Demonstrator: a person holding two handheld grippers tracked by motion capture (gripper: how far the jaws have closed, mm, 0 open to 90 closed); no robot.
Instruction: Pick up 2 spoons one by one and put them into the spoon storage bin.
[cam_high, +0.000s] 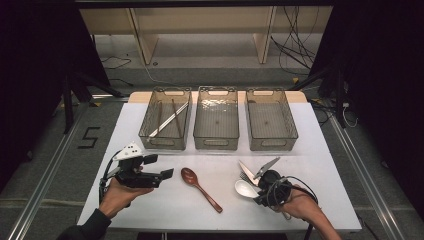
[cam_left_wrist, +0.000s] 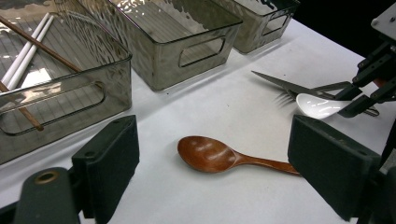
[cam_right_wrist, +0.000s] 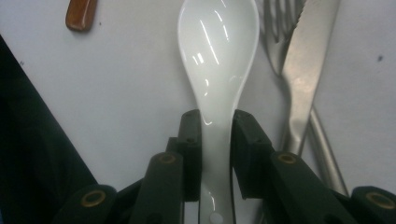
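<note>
One white spoon (cam_right_wrist: 219, 56) is clamped at its handle by right gripper (cam_right_wrist: 217, 140) jaws, low over the counter (cam_high: 165, 200) beside knife (cam_right_wrist: 303, 70) and fork (cam_right_wrist: 275, 32) | lift is best kept level, clear of them | left gripper (cam_left_wrist: 210, 186) jaws are held apart, wooden spoon (cam_left_wrist: 210, 155) ahead

Light falls from above onto the white table (cam_high: 165, 200), which is evenly bright in the high view while the room around it is dark. The high view is soft and slightly grainy. The white spoon (cam_right_wrist: 218, 51) carries streaks of glare in the right gripper view; the wooden spoon (cam_left_wrist: 210, 155) shows soft highlights. Shadows are faint.
</note>
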